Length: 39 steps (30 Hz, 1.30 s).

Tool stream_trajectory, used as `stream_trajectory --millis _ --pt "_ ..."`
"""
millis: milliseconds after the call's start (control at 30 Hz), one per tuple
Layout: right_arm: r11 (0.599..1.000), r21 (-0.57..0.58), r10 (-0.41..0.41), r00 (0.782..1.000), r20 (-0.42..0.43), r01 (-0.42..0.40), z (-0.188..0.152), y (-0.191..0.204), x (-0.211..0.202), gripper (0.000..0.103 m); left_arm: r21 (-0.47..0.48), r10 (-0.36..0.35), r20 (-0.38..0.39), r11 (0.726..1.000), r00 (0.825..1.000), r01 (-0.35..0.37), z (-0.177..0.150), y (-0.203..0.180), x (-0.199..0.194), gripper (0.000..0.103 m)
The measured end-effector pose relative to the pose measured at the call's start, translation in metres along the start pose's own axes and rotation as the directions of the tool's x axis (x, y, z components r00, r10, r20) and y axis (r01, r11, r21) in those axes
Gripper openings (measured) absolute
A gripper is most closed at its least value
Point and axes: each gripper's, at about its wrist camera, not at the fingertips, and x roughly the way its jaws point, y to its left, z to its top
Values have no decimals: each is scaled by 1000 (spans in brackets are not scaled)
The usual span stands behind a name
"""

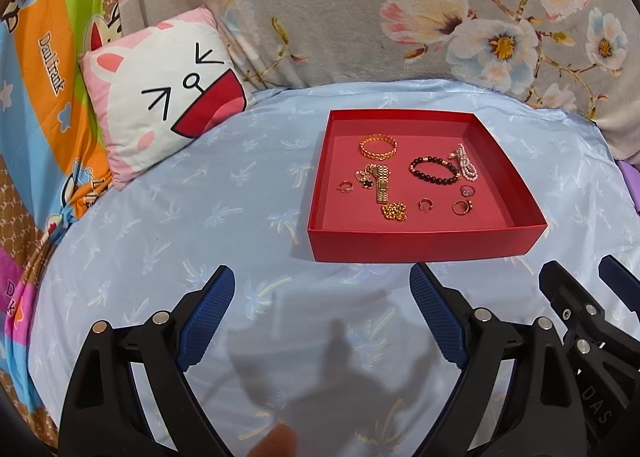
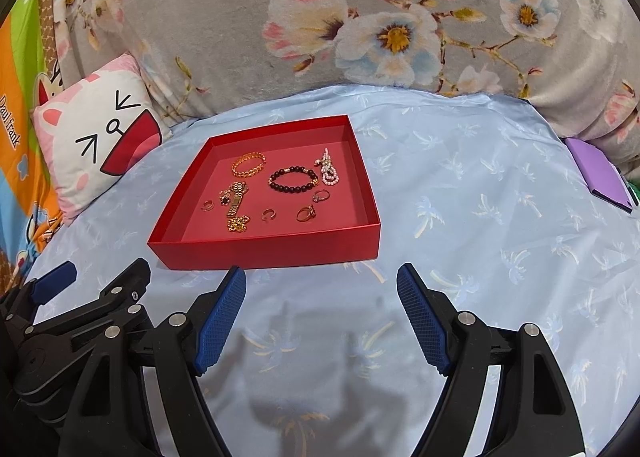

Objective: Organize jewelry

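Note:
A shallow red tray (image 1: 424, 245) (image 2: 264, 253) lies on the light blue sheet. In it lie a gold bangle (image 1: 377, 146) (image 2: 248, 164), a dark bead bracelet (image 1: 435, 170) (image 2: 293, 179), a pink pearl piece (image 1: 465, 162) (image 2: 328, 168), a gold watch band (image 1: 381, 182) (image 2: 236, 199), a gold chain (image 1: 394, 212) (image 2: 238, 224) and several rings. My left gripper (image 1: 322, 281) is open and empty, just in front of the tray. My right gripper (image 2: 321, 279) is open and empty, also in front of the tray, beside the left one (image 2: 100, 281).
A cat-face pillow (image 1: 168, 97) (image 2: 96, 137) leans at the back left. A grey floral blanket (image 1: 360, 9) (image 2: 360, 17) rises behind the tray. A purple box (image 2: 596, 173) lies at the right edge. Colourful cartoon bedding (image 1: 40, 97) is at the far left.

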Motion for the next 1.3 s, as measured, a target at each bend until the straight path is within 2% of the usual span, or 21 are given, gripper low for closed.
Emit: stream_trajectory --millis 133,1300 --pt "1000 -2 -2 1000 0 2 0 0 0 76 3 15 8 1000 1000 -15 0 -2 0 87" --pt "1000 2 -1 1000 -8 1 -4 -2 5 76 -8 -23 -4 1000 1000 23 -5 -2 10 86"
